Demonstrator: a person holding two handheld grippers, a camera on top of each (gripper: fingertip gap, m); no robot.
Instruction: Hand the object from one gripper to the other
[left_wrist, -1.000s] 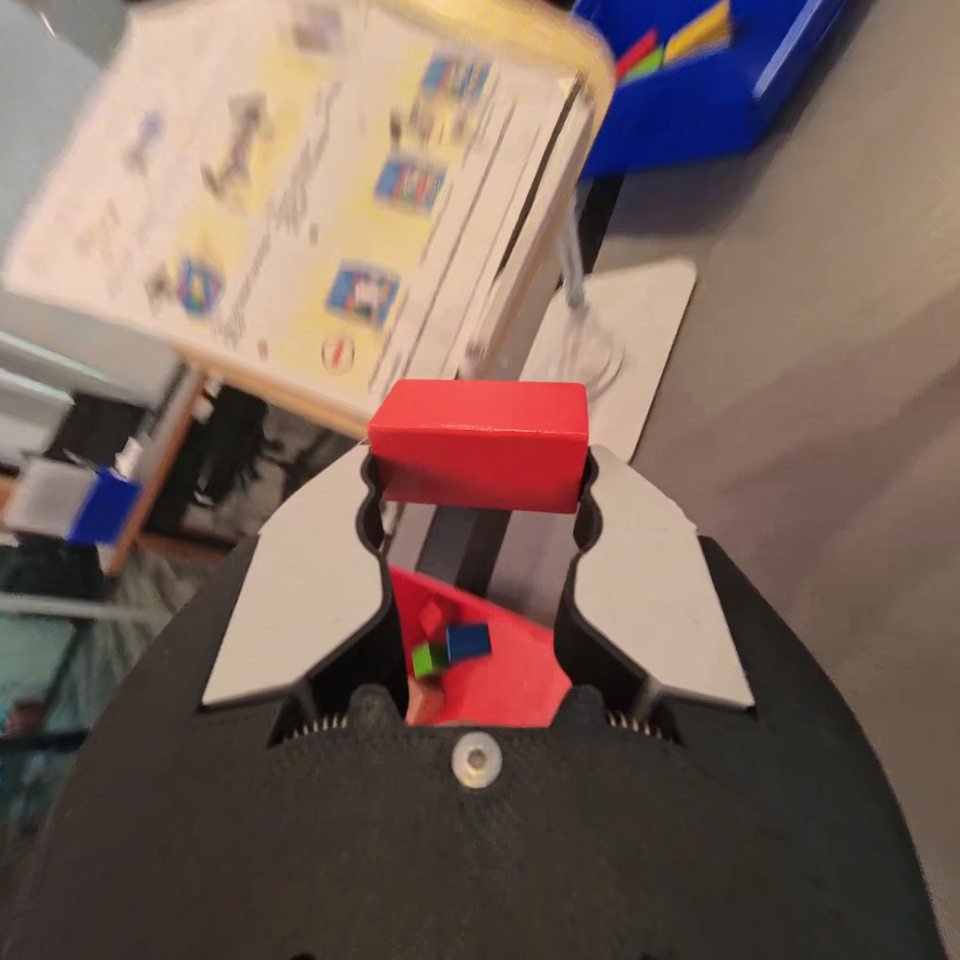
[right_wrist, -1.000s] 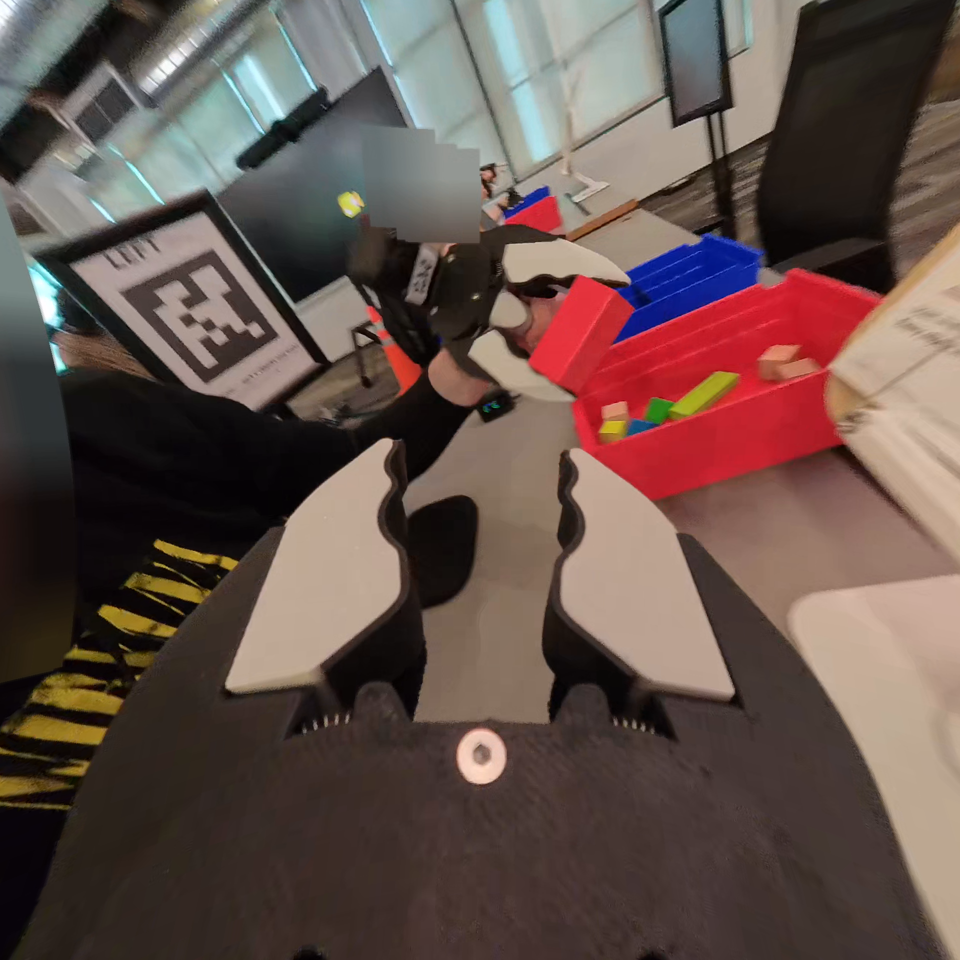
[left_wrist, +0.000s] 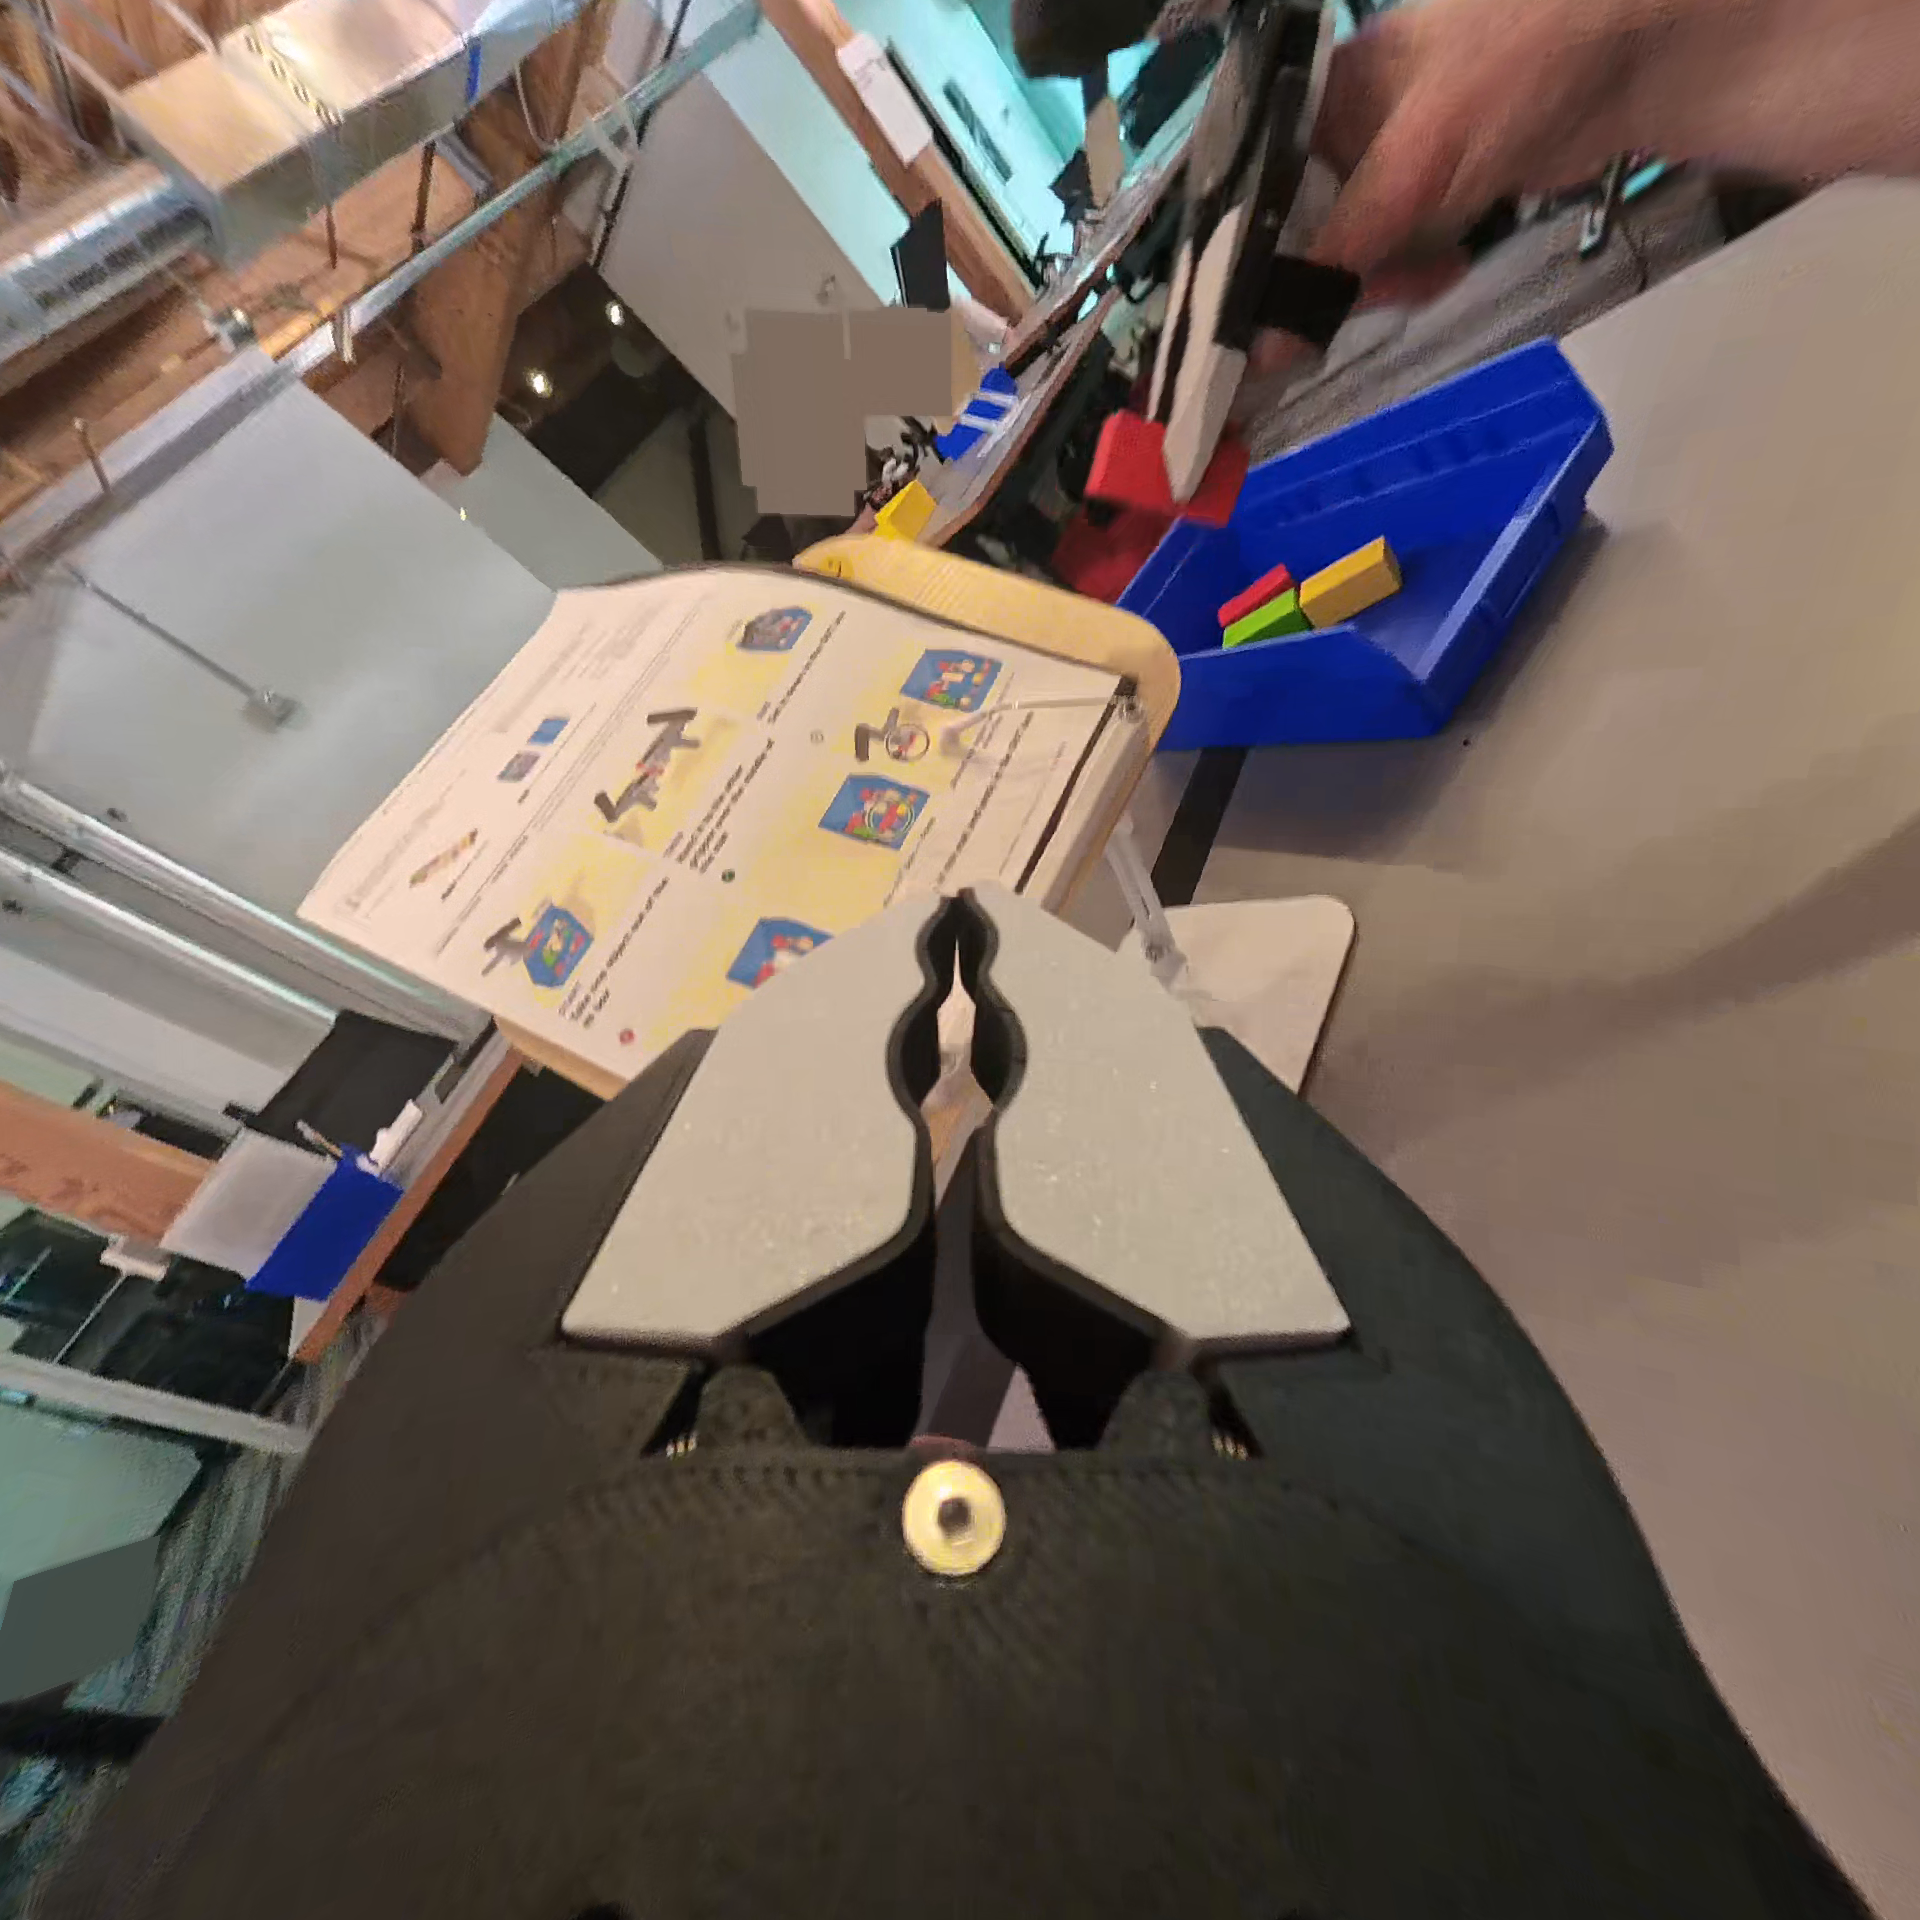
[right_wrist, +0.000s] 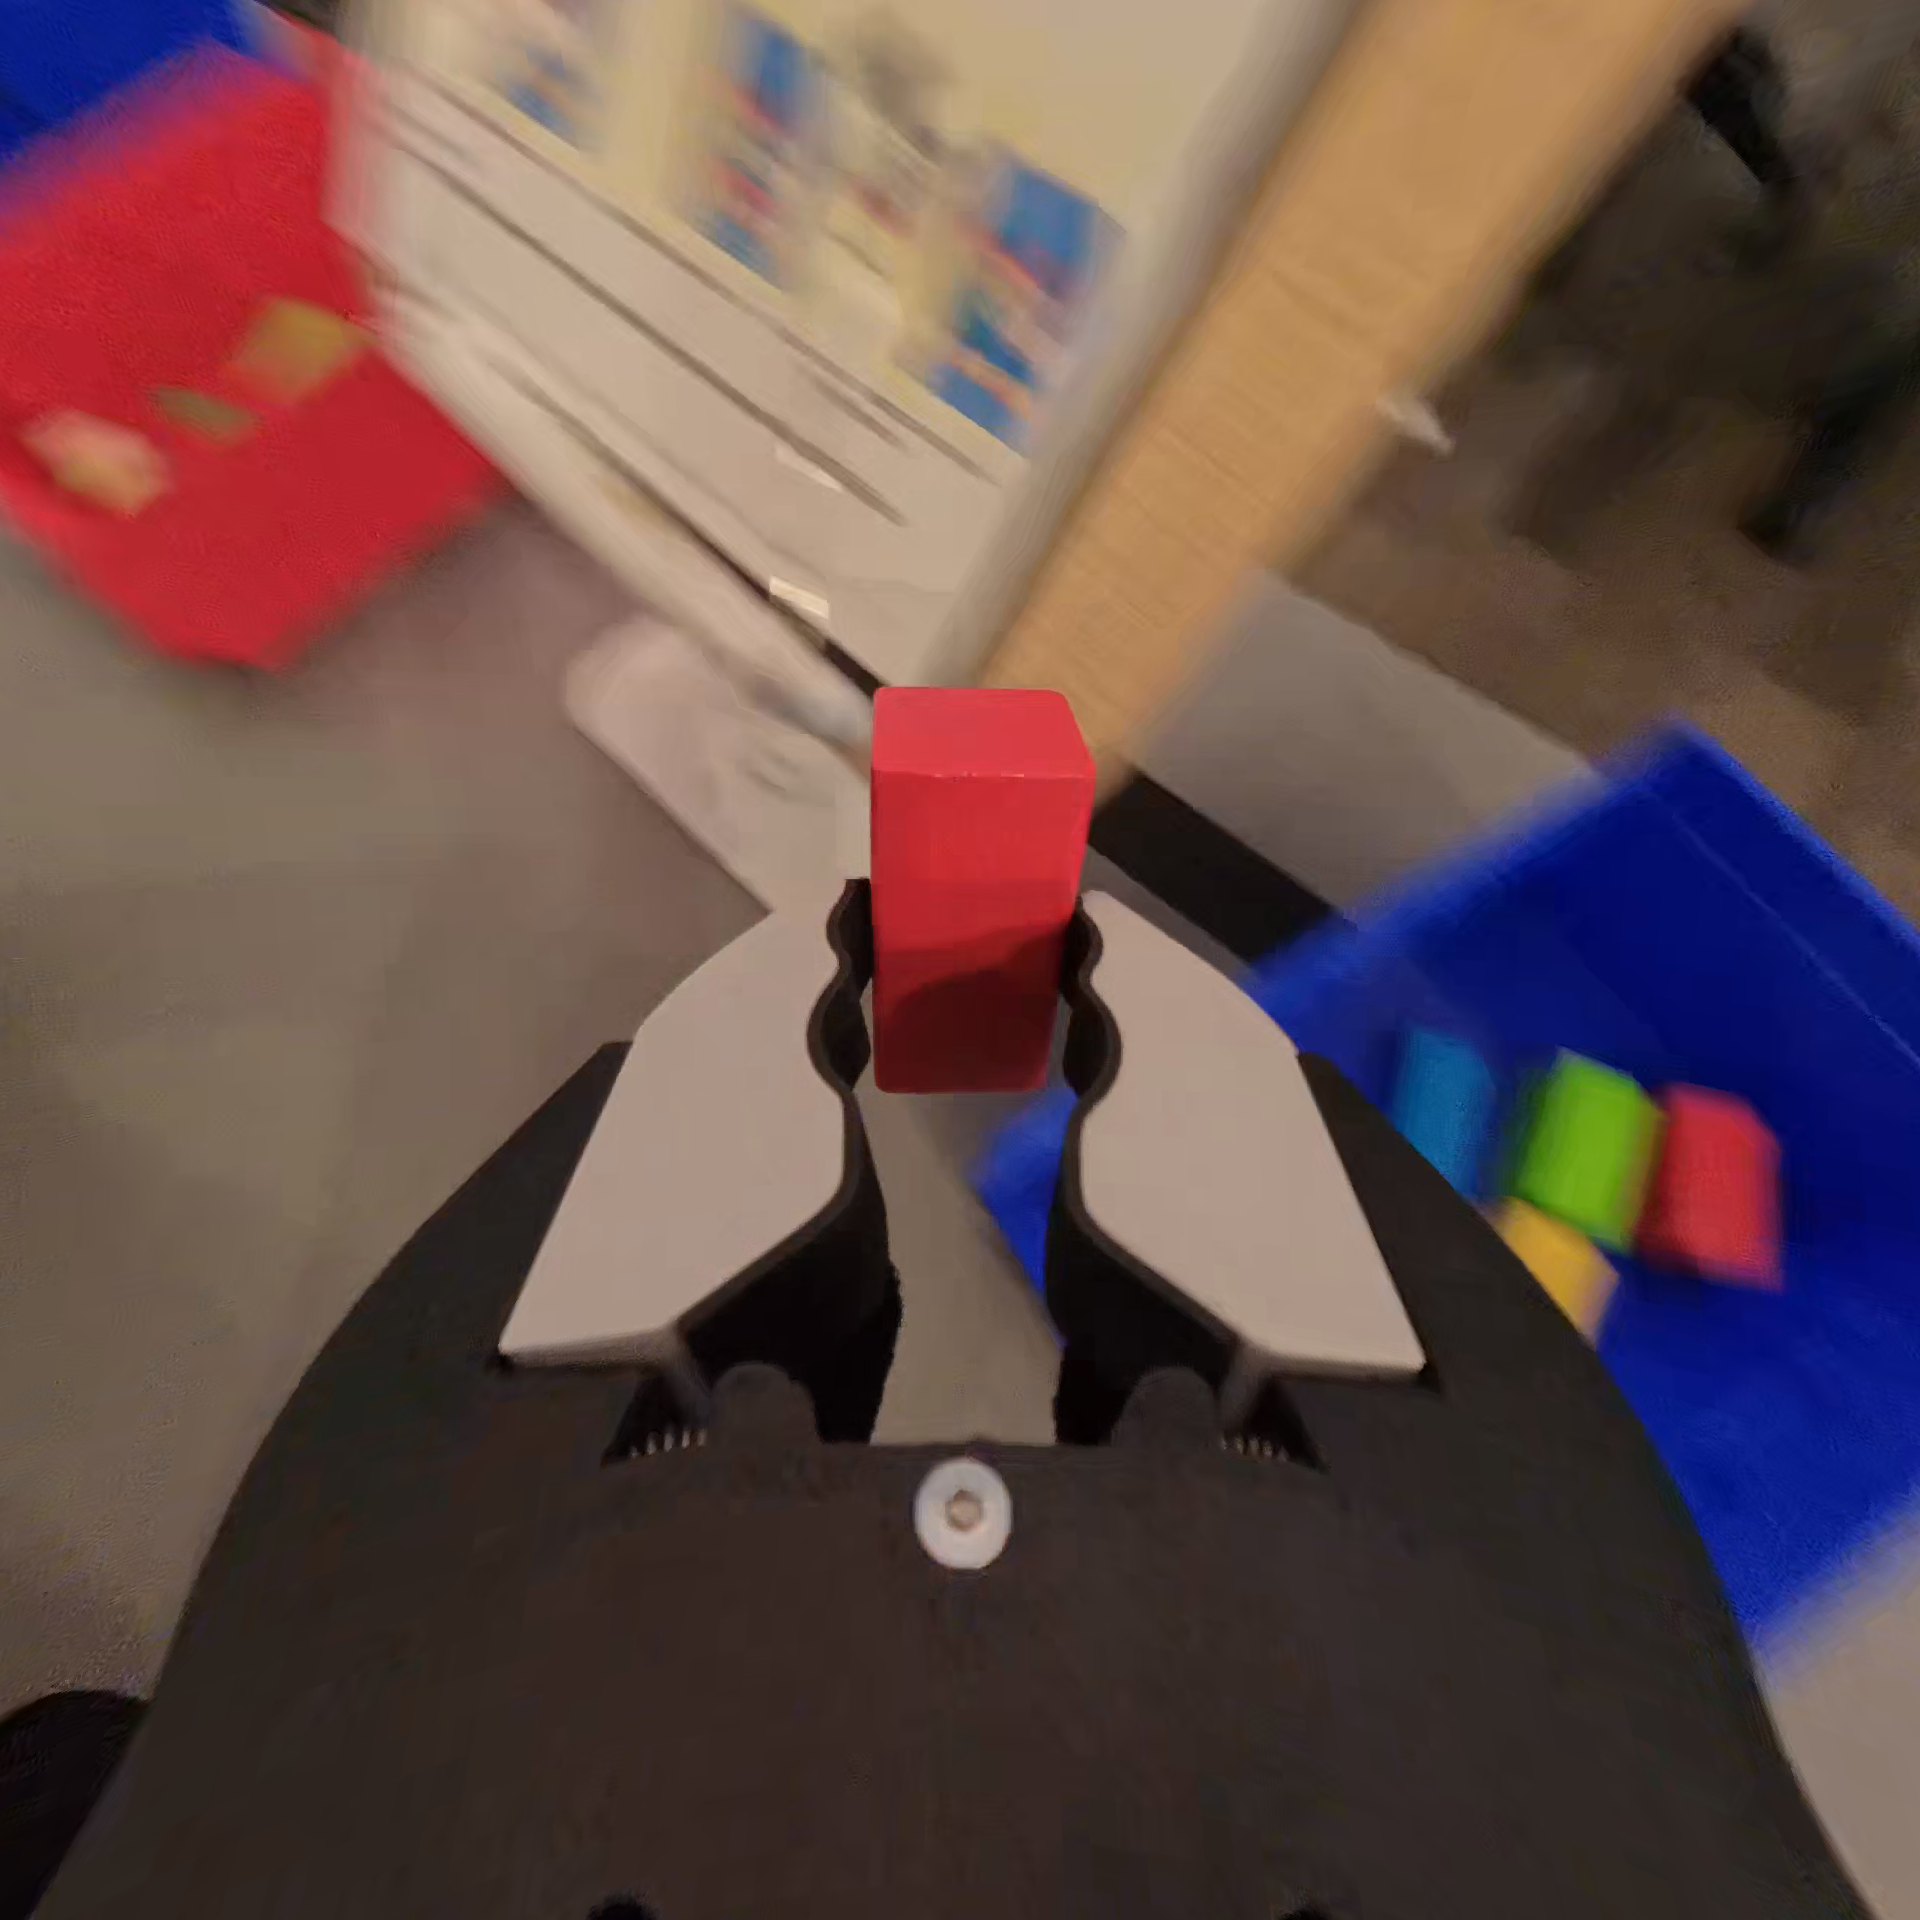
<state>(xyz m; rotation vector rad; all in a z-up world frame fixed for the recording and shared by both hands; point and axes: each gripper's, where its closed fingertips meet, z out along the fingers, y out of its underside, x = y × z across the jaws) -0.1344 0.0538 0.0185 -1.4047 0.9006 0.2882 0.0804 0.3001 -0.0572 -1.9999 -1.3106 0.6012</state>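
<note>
My right gripper (right_wrist: 966, 997) is shut on a red block (right_wrist: 971, 883), which stands on end between the pads and sticks out past the fingertips. The same red block (left_wrist: 1132, 462) shows far off in the left wrist view, held in the right gripper (left_wrist: 1195, 457) above the blue bin (left_wrist: 1455, 582). My left gripper (left_wrist: 956, 935) is shut with nothing between its pads, in front of the instruction sheet (left_wrist: 707, 790).
The blue bin (right_wrist: 1766, 1351) holds red, green, yellow and blue blocks. A red bin (right_wrist: 208, 416) with blocks is at the left. The instruction sheet stands on a wooden board (left_wrist: 1039, 613) with a white base (left_wrist: 1268, 966) on the grey table (left_wrist: 1662, 1039). Some 30 centimetres of space lies between my two pairs of fingers.
The red block left my left gripper and is now in my right gripper. The left jaws closed on nothing. The right gripper swung towards the blue bin.
</note>
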